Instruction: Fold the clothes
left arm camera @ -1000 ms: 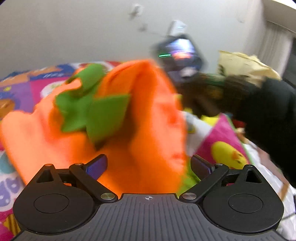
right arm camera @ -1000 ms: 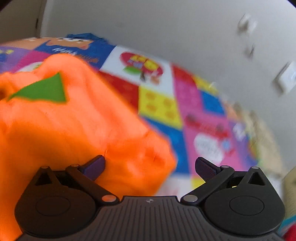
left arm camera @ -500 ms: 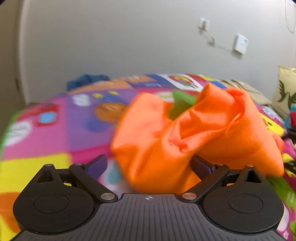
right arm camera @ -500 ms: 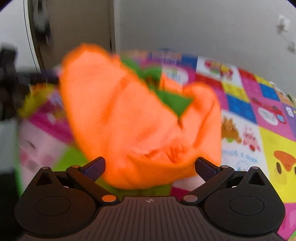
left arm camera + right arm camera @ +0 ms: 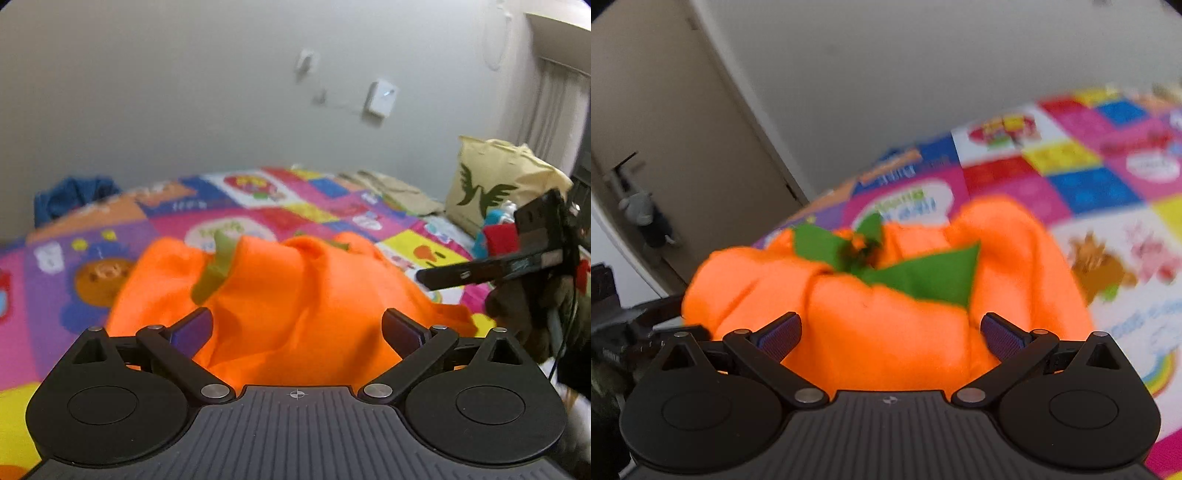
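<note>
Orange garment lies bunched in a heap on the patchwork bedspread, green felt leaves at its top. Not folded yet; no flat panel visible.

Left gripper: jaws spread wide, nothing between the pads, cloth just beyond them. Right gripper: also wide open, empty, the heap directly ahead.

Risks, as I judge them: the fabric looks soft and thick, so a pinch into the heap could catch several layers at once and drag the whole bundle instead of one edge. The leaves could snag or get folded inside. Both grippers close on the garment from opposite sides; they could collide.

Around the garment: blue clothing well beyond it by the wall; beige tote bag and beige cloth far to its right. Nothing blocks the garment itself.
</note>
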